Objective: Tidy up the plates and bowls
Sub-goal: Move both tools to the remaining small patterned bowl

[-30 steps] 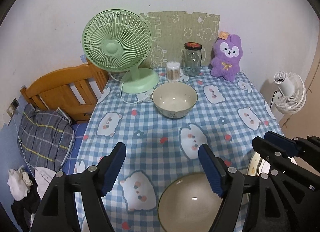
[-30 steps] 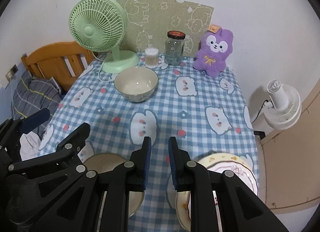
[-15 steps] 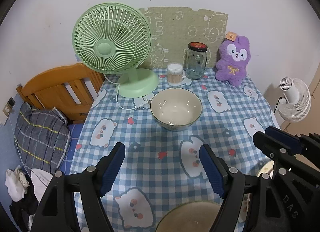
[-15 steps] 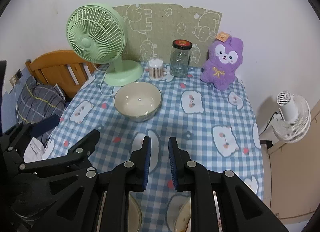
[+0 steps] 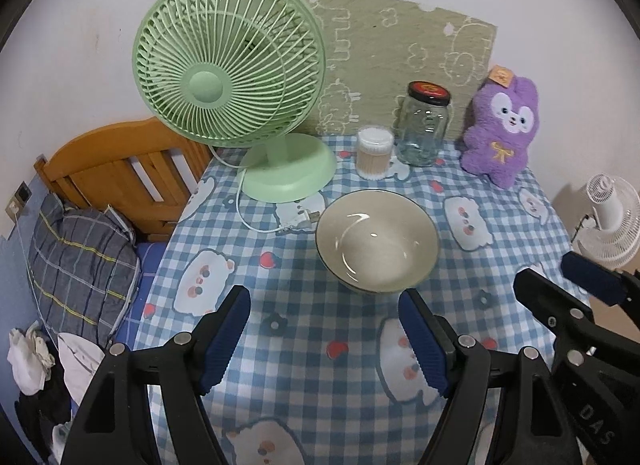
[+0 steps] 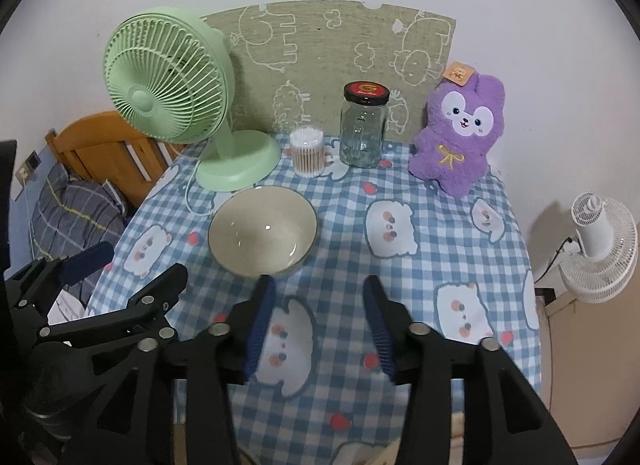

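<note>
A cream bowl with a dark rim (image 5: 376, 241) stands empty on the blue checked tablecloth, also in the right wrist view (image 6: 262, 231). My left gripper (image 5: 324, 341) is open and empty, just in front of the bowl and a little to its left. My right gripper (image 6: 320, 325) is open and empty, in front of the bowl and to its right. It also shows at the right edge of the left wrist view (image 5: 560, 289). The near bowl and plates are out of view below both cameras.
A green desk fan (image 5: 228, 77) with its cord stands behind the bowl at the left. A cotton swab tub (image 5: 374, 153), a glass jar (image 5: 424, 131) and a purple plush (image 5: 502, 133) line the back. A wooden headboard (image 5: 120, 169) is left; a white fan (image 6: 600, 249) is right.
Both grippers moved forward over the table toward the far bowl; the near bowl and plates dropped out of view. The right gripper opened from nearly shut.
</note>
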`<state>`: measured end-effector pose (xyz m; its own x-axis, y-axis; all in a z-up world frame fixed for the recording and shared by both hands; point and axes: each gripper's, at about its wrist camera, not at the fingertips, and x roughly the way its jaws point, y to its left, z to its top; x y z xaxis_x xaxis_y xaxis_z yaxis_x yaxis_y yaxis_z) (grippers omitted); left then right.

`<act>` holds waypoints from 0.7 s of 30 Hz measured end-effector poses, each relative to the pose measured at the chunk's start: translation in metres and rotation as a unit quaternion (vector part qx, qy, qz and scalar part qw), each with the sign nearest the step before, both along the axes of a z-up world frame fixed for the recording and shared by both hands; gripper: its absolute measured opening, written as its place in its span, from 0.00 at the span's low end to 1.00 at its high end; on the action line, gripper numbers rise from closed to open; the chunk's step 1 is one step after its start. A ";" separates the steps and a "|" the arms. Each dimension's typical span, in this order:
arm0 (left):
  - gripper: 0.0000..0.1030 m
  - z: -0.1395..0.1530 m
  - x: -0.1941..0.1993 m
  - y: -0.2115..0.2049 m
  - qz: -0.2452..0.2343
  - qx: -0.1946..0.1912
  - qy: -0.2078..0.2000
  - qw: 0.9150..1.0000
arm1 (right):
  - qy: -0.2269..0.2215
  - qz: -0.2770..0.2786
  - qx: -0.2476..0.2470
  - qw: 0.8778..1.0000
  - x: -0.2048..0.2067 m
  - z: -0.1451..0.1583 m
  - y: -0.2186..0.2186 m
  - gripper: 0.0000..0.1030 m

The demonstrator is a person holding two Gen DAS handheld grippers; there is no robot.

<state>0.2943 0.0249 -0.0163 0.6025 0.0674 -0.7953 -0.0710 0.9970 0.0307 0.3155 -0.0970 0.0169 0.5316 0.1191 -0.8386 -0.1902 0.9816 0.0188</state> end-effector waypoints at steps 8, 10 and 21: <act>0.76 -0.015 0.031 0.005 0.006 0.015 0.003 1.000 | 0.005 0.004 0.001 1.000 0.033 -0.017 0.004 0.57; 0.75 -0.018 0.037 0.006 0.009 0.013 0.006 1.000 | 0.008 0.001 0.001 1.000 0.042 -0.022 0.004 0.57; 0.70 -0.042 0.077 0.013 0.019 -0.002 0.046 0.999 | 0.041 -0.011 0.021 0.999 0.081 -0.052 0.005 0.57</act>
